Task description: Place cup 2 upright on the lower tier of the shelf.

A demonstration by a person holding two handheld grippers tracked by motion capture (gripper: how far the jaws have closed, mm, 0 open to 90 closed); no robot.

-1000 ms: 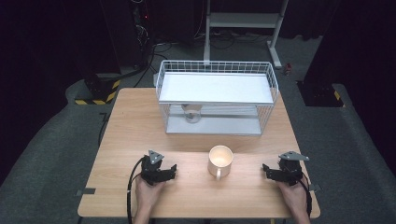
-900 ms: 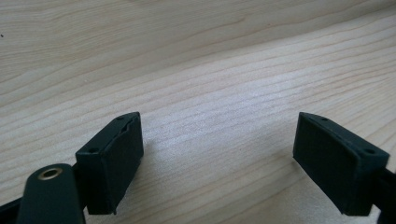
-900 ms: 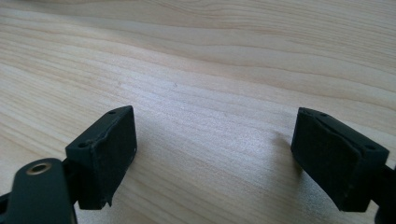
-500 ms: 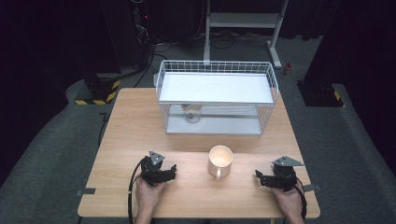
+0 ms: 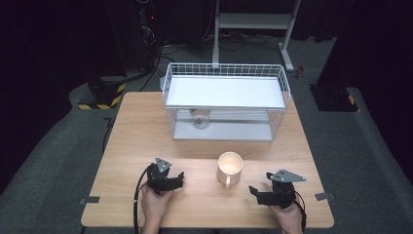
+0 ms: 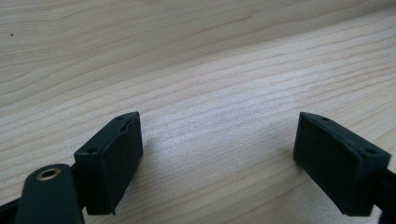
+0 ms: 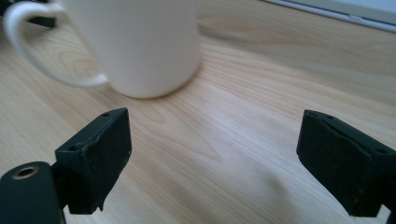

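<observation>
Right tongs: jaws spread wide, nothing between them, low over the worktop near the front edge. They point left, toward the mug.

Right tongs, own camera: both black jaws stand far apart with bare wood between, and the white mug sits just ahead, up and to the left of the gap. Its handle sticks out to the left in that view.

Left tongs: also gaping, empty, resting low on the worktop at the front left. Their own camera looks at wood grain between the two jaws.

Mug: upright, empty as far as I can tell, front-centre of the worktop, between the two hands. From above, the handle points toward the person's side.

Which is nearer: honestly close, but the right tongs are aimed at it and the left ones aren't, so I'd bet on the right doing the pick.

What the grab hinges on: the mug lies ahead and a bit left of the right tongs' gap, not yet between the jaws, so they'd need to slide forward and left.

Farther back: white wire rack with a shelf, and a small round object on its lower level, too small to name.
</observation>
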